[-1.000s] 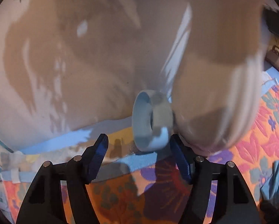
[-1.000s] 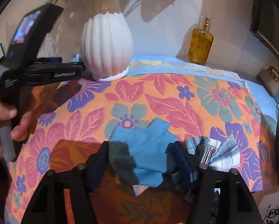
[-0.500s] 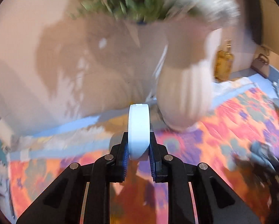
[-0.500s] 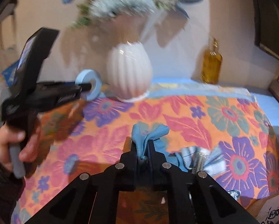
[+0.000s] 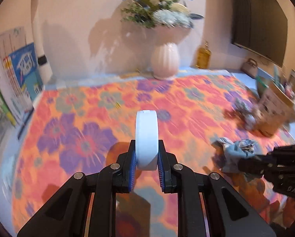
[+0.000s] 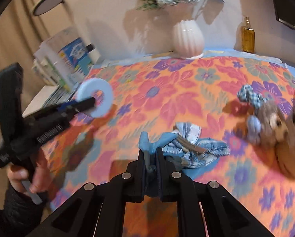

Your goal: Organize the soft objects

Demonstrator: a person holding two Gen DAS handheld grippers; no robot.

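An orange floral cloth (image 6: 167, 102) covers the table, which runs back to a pale wall where a white ribbed vase (image 6: 187, 37) of flowers and an amber bottle (image 6: 248, 35) stand.

Low in the centre of the right wrist view, the right gripper (image 6: 151, 162) is clamped on a blue cloth (image 6: 147, 144), whose checked part trails away to the right of the fingers onto the table. In the left wrist view the left gripper (image 5: 146, 164) is closed on a pale blue foam ring (image 5: 146, 138), held edge-on and upright, clear of the table; from the other camera its flat face shows at the left of the frame.

At the right edge lies a cardboard box (image 5: 273, 114) with blurred soft things at its side, perhaps a plush toy (image 6: 269, 122). If that box is the goal, it lies to the right of both grippers, and the right hand with the cloth is the nearer; the ring has the whole cloth to cross.
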